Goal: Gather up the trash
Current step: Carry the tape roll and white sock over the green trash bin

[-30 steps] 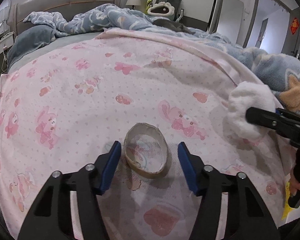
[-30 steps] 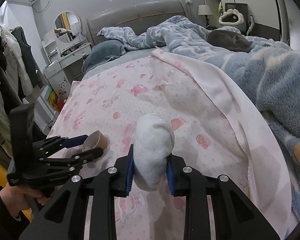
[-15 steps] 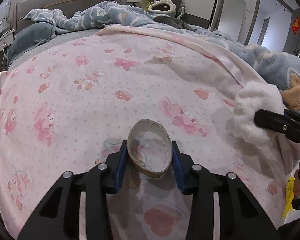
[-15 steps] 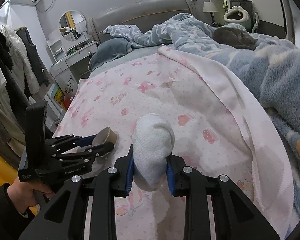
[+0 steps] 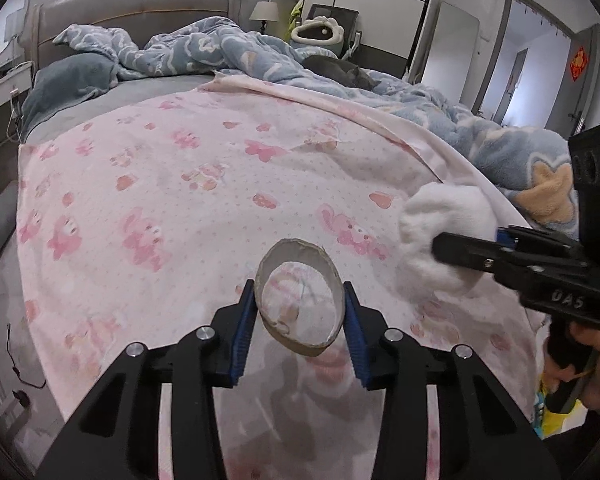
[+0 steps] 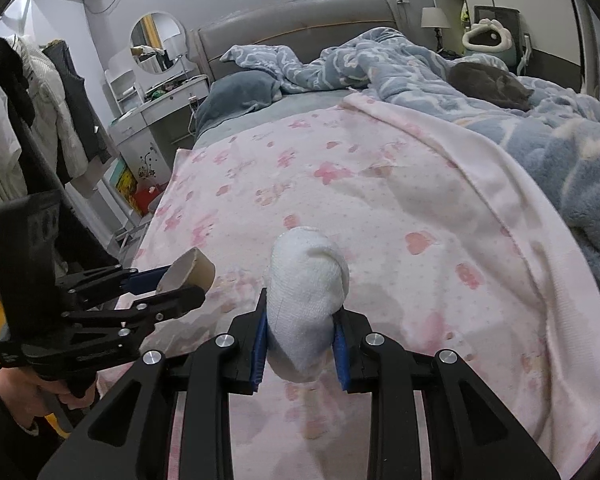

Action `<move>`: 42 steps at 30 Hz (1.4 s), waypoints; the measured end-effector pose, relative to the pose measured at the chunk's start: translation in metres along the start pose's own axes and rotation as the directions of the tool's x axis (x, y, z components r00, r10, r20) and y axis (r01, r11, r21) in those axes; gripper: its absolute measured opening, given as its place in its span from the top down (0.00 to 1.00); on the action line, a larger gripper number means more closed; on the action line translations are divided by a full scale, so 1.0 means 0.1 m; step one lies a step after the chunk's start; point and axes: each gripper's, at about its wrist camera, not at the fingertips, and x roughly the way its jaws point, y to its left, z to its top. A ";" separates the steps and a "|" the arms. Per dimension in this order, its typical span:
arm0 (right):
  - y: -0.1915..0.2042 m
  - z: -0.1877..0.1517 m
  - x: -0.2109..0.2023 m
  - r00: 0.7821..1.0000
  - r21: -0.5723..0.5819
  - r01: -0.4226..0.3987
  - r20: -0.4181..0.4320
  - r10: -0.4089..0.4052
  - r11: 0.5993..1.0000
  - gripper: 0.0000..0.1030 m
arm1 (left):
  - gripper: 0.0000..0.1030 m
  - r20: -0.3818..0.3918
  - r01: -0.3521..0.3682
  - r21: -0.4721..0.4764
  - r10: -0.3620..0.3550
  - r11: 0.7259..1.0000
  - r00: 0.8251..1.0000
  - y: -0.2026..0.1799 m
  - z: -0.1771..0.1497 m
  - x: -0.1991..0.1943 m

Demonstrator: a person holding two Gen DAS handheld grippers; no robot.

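Observation:
My left gripper [image 5: 299,322] is shut on a short brown cardboard tube [image 5: 298,294], squeezed to an oval and lifted above the pink printed blanket [image 5: 172,184]. The same tube [image 6: 190,272] shows at the left of the right wrist view, between the left gripper's fingers [image 6: 172,300]. My right gripper [image 6: 300,344] is shut on a soft white wad [image 6: 306,292] that stands up between the blue pads. That wad [image 5: 440,236] also shows at the right of the left wrist view, held off the blanket.
A rumpled blue duvet [image 6: 520,120] covers the bed's right side, with a grey cat [image 6: 488,84] lying on it. A dressing table with a round mirror [image 6: 156,44] and hanging clothes [image 6: 40,92] stand left of the bed. A doorway [image 5: 536,64] is at the far right.
The left gripper's jaws closed on the cardboard tube and lifted it off the blanket. Both grippers pulled back and up from the bed, the right one still holding the white wad.

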 end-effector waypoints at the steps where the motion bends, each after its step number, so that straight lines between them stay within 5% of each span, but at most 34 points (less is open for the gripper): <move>1: 0.04 0.00 0.01 1.000 -0.004 -0.003 -0.001 0.003 1.000 0.73 | 0.57 -0.001 -0.006 0.005 0.006 1.000 1.000 0.01 -0.03 -0.06; 21: 1.10 -0.19 0.15 0.995 -0.089 -0.093 -0.035 0.090 0.992 0.73 | 0.57 -0.027 -0.129 -0.034 0.128 0.991 0.991 0.50 -0.55 -0.95; 29: 1.54 -0.31 0.26 0.988 -0.131 -0.142 -0.082 0.132 0.981 0.73 | 0.57 -0.095 -0.170 -0.063 0.164 0.983 0.982 0.76 -0.83 -1.11; 42: 2.19 -0.48 0.60 0.970 -0.197 -0.207 -0.172 0.174 0.958 0.73 | 0.57 -0.255 -0.303 -0.133 0.263 0.944 0.931 1.47 -1.34 -1.30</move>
